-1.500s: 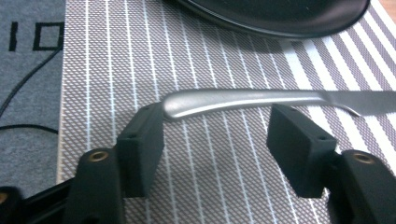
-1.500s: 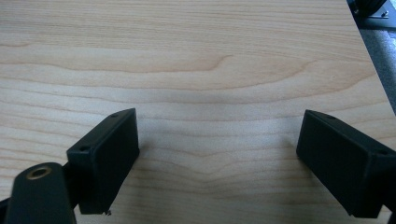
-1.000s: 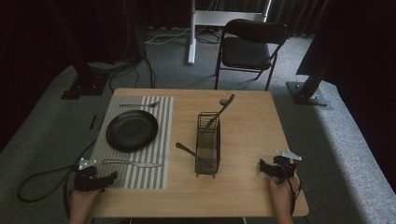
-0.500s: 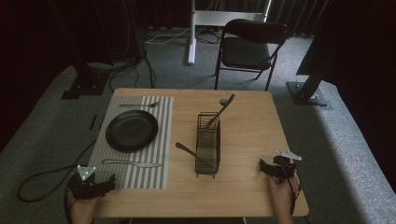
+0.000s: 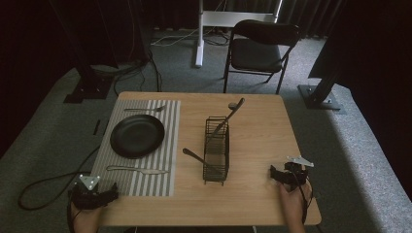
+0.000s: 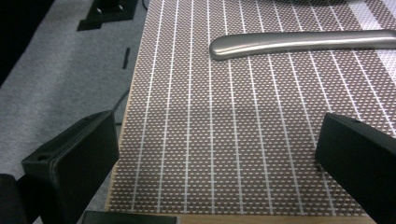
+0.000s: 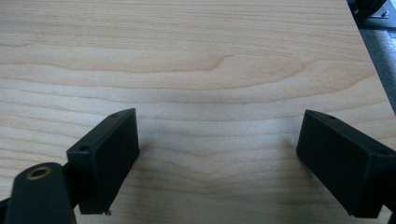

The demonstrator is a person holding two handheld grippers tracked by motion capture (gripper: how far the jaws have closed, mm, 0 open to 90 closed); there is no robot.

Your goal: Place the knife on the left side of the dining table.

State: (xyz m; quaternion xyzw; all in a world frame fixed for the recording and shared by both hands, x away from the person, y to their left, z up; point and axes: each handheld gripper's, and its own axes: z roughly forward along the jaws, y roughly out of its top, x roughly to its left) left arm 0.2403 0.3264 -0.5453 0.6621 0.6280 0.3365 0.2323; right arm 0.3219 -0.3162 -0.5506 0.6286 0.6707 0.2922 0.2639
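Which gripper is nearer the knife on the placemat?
Left. The left gripper sits at the table's near left corner, just short of the knife. The right gripper is across the table, beyond the wire caddy.

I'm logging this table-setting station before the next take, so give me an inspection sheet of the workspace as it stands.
Surface: wooden table, with a striped placemat on its left half.
Job's things: knife lying on the placemat's near part; black plate behind it; fork at the mat's far edge.
Clutter: wire caddy mid-table, one utensil leaning out of it, a spoon beside it.
Grippers: left gripper open at the mat's near left corner, nothing between its jaws; right gripper open over bare wood.
Cables: one cable loops on the floor from the left gripper.
Surroundings: grey carpet, folding chair, stand bases.
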